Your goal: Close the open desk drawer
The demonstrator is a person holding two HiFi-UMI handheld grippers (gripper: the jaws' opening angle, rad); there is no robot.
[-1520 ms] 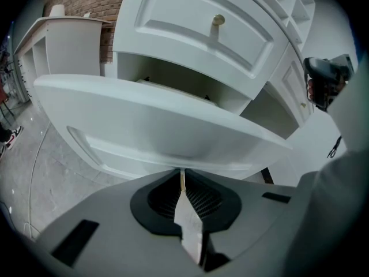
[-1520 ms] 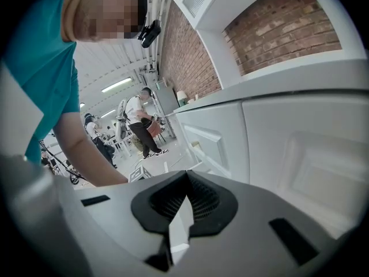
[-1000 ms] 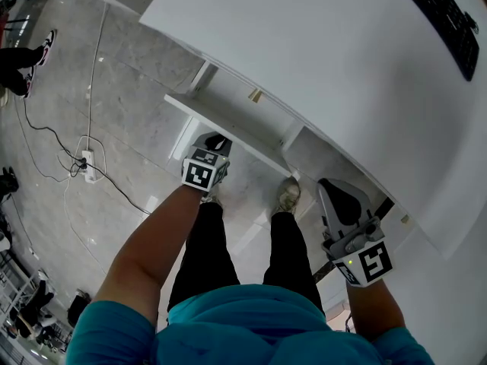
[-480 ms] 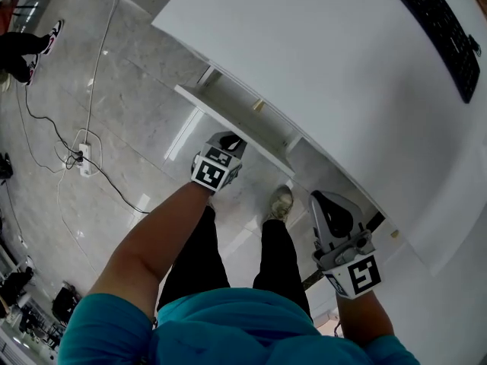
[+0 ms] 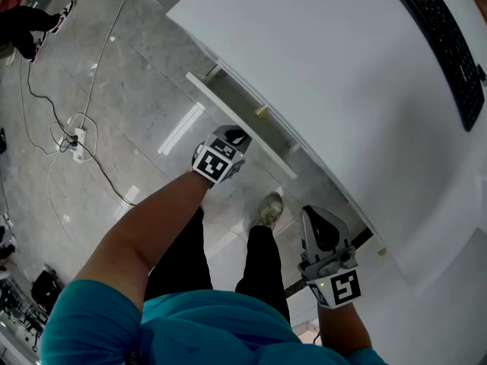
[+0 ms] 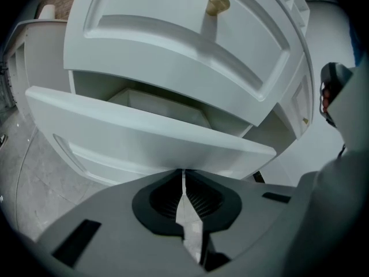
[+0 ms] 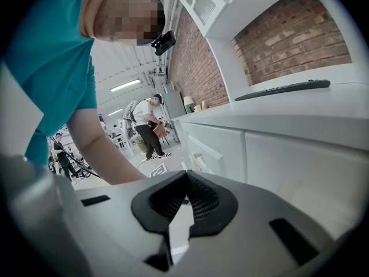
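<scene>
The white desk point(image 5: 335, 67) has a lower drawer point(image 5: 236, 120) standing partly out from its front. In the left gripper view that drawer's front panel point(image 6: 132, 137) fills the middle, below a closed upper drawer with a brass knob point(image 6: 217, 3). My left gripper point(image 5: 237, 137) is shut with nothing between its jaws, and its tips point(image 6: 183, 173) rest against the outer face of the open drawer's front. My right gripper point(image 5: 316, 217) hangs to the right beside the desk front point(image 7: 277, 154), shut and empty point(image 7: 185, 178), away from the drawer.
A black keyboard point(image 5: 445, 44) lies on the desk top. The person's legs and a shoe point(image 5: 266, 210) stand just before the drawer. A power strip with cables point(image 5: 76, 144) lies on the tiled floor to the left. Other people stand farther off point(image 7: 147, 126).
My left gripper has moved toward the desk against the drawer front, and the drawer sticks out less than before. The right gripper has stayed beside the desk.
</scene>
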